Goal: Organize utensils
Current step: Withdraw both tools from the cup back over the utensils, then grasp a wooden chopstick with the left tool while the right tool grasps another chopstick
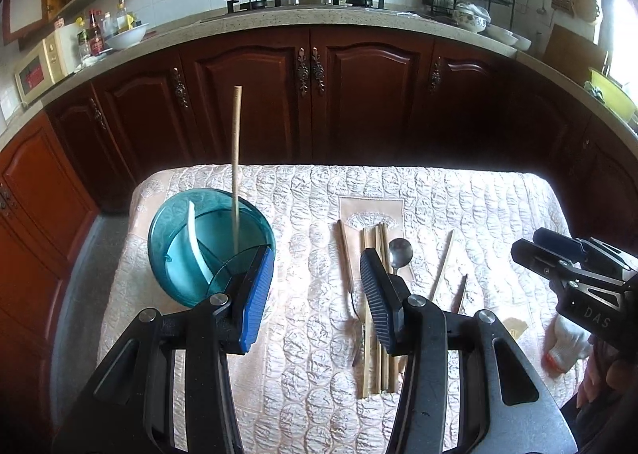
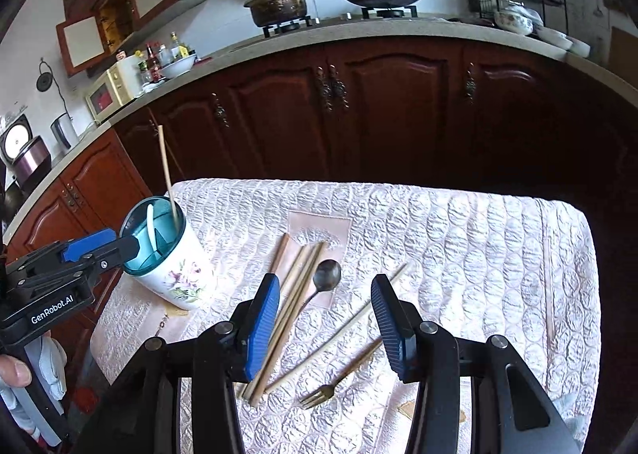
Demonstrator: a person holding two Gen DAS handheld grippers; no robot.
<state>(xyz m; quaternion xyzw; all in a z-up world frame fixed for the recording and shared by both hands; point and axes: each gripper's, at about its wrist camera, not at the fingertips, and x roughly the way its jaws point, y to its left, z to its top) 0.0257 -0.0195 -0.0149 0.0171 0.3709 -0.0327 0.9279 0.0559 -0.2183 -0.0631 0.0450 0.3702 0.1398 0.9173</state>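
The utensil holder (image 2: 167, 254), a flowered cup with a teal divided insert, stands at the left of the quilted counter (image 2: 478, 238). One chopstick (image 2: 166, 171) already stands upright in it, with a white spoon (image 2: 150, 225) leaning in a neighbouring compartment. The rest lies loose to its right: a bundle of chopsticks (image 2: 291, 302) side by side, a metal spoon (image 2: 325, 278) touching the bundle's right edge, a single pale chopstick (image 2: 351, 318) lying diagonally, and a small fork (image 2: 339, 378) nearest the camera, tines toward it.

The left tongs (image 1: 317, 294) hang apart and empty just beside the holder's rim, the left pad almost over the teal insert. The right tongs (image 2: 325, 322) are also apart and empty, poised over the bundle and spoon.

The step in hand looks like the next pick from the loose pile. To do it well, I would take one item at a time, since the bundled chopsticks touch each other and the spoon, and a wide grab would likely drag neighbours along. The lone diagonal chopstick or the fork, lying apart from the rest, should be the cleaner targets. Grip across the shaft near the middle so it does not pivot, then tip it upright before lowering it into the matching compartment, keeping clear of the tall standing chopstick, which a careless pass could knock. The holder looks light and may tip if pushed.
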